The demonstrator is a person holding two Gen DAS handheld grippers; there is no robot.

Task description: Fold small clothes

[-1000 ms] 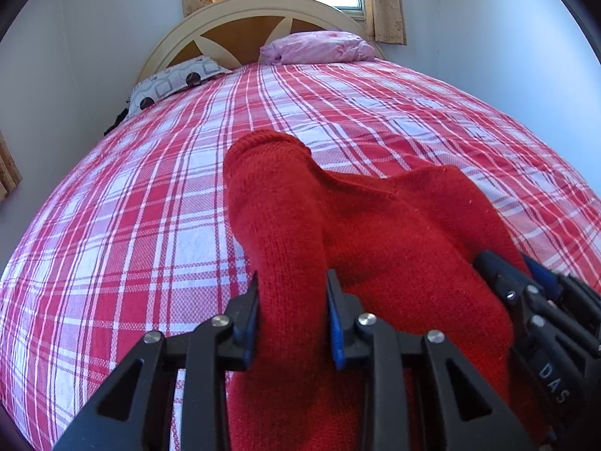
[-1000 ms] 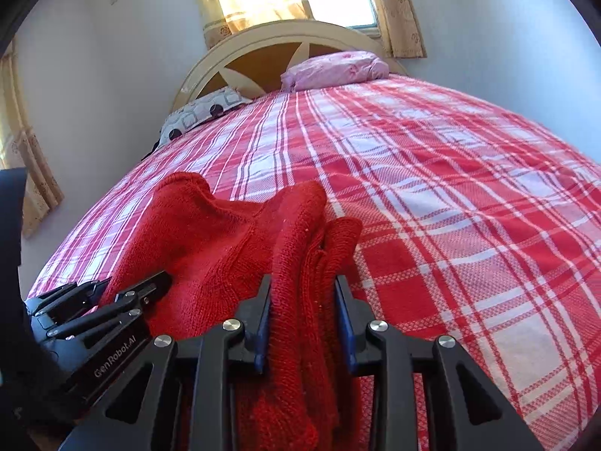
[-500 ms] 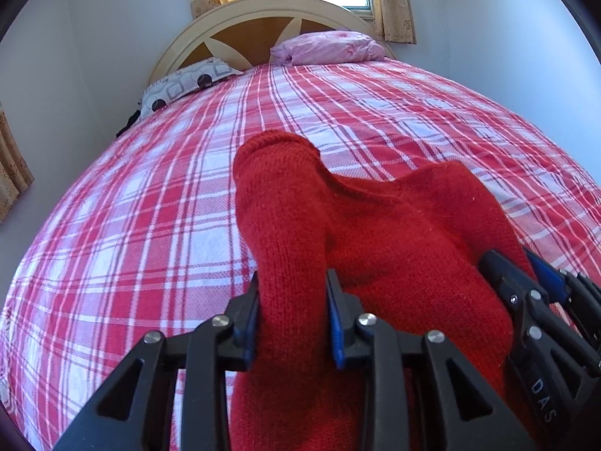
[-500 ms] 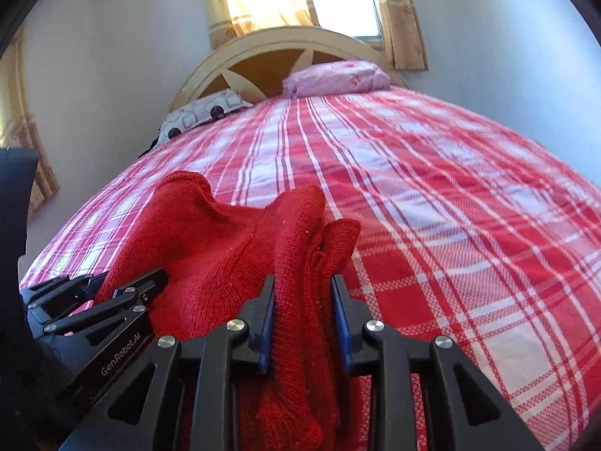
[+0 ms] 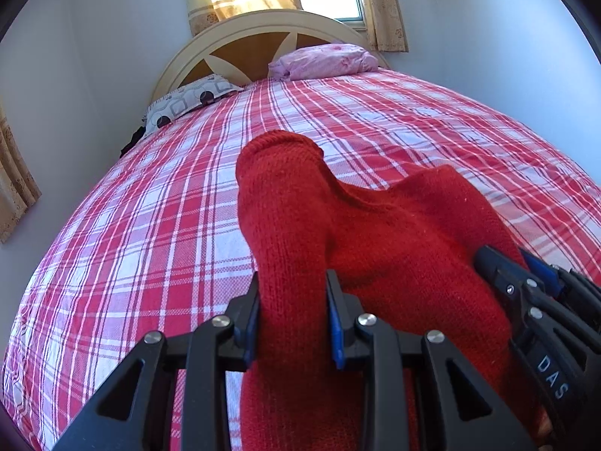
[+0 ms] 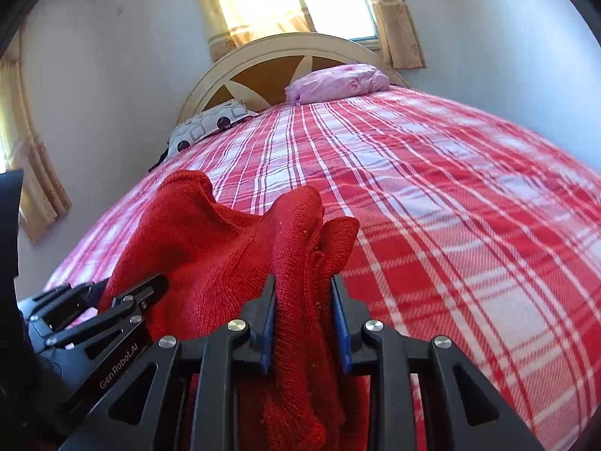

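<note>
Together, two grippers, left gripper (image 5: 292,314) and right gripper (image 6: 303,319), each clench one red knit garment (image 5: 375,248) over one plaid bed (image 5: 150,233).

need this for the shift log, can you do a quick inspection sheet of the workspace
surface: bed with red and white plaid sheet
job's things: red knit garment, bunched, lifted at both held ends
clutter: pink pillow and patterned pillow at the headboard
grippers: left gripper shut on the garment; right gripper shut on its gathered folds
cables: nothing seen
surroundings: white walls, curtained window behind the headboard
</note>
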